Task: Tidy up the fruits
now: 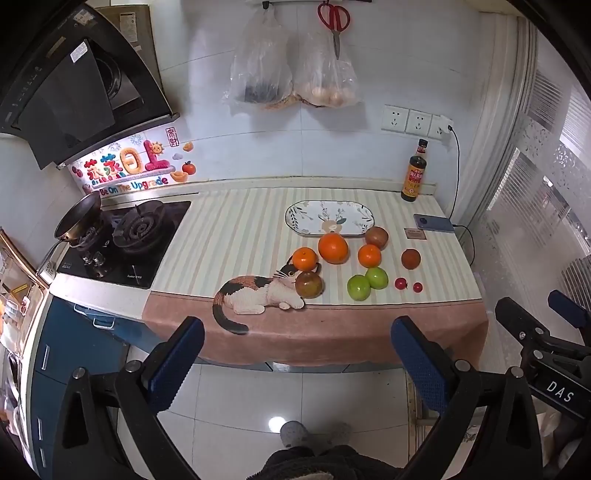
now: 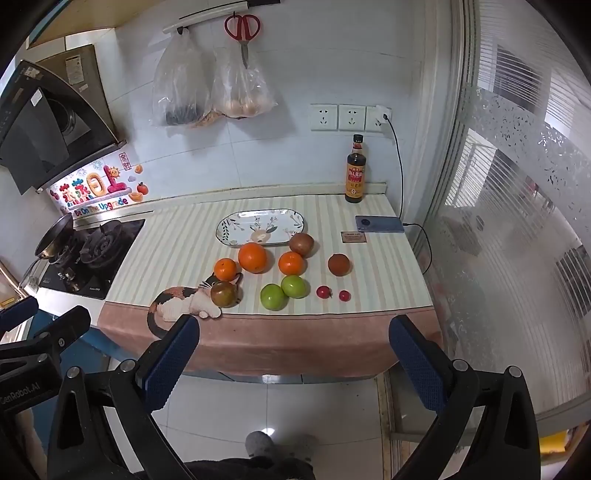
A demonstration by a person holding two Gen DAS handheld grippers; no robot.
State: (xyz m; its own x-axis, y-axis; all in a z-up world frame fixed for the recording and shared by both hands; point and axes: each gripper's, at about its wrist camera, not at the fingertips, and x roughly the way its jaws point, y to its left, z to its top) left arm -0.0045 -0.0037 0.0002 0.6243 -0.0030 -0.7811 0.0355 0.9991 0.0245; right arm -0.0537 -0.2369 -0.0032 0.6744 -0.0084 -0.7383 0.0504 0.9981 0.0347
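Fruits lie on the striped counter cloth (image 1: 236,236): a big orange (image 1: 333,248), two small oranges (image 1: 305,259) (image 1: 369,255), two green fruits (image 1: 358,287) (image 1: 376,277), three brownish fruits (image 1: 309,284) (image 1: 376,237) (image 1: 410,258) and two cherry tomatoes (image 1: 400,283) (image 1: 417,287). An empty oval plate (image 1: 329,218) sits behind them. My left gripper (image 1: 295,347) is open and empty, held back off the counter's front edge. My right gripper (image 2: 293,343) is also open and empty, beside it; it shows at the right of the left wrist view (image 1: 546,325).
A gas stove (image 1: 125,240) with a pan (image 1: 79,218) is at the left. A sauce bottle (image 1: 414,173), a charging phone (image 1: 434,223) and a small card (image 1: 415,233) sit at the back right. Bags (image 1: 291,70) and scissors (image 1: 334,22) hang on the wall. A window (image 2: 517,221) is right.
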